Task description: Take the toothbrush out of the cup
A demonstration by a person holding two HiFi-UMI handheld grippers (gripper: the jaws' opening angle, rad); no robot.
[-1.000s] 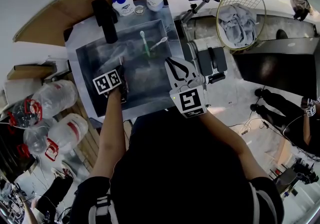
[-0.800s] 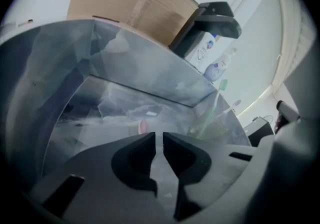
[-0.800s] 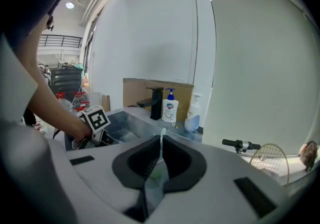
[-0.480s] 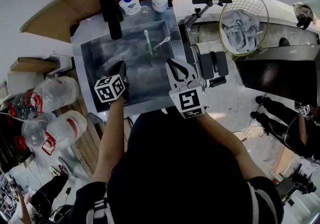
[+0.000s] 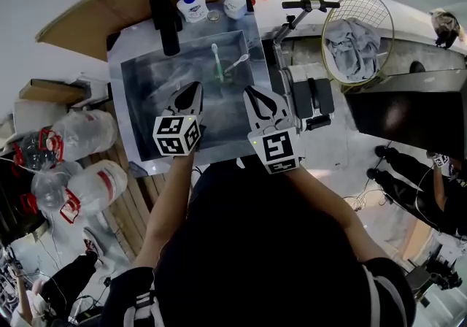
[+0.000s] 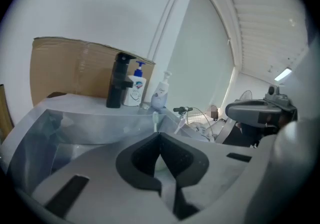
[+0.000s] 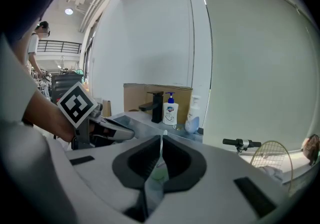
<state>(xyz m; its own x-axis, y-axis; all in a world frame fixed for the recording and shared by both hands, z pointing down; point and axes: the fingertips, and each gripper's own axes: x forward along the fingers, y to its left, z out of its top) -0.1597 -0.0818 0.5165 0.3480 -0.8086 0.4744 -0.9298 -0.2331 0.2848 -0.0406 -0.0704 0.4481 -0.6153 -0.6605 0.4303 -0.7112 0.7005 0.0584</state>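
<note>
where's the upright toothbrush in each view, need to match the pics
Head view: toothbrush at the sink's far right, upper middle of the picture.
Left gripper view: toothbrush head pokes up just below centre.
Right gripper view: toothbrush is a thin white stem, centre, lower half.
Shared landmark: the black faucet, in all three.

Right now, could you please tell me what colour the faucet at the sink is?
The faucet is black, and it shows best in the left gripper view.
</note>
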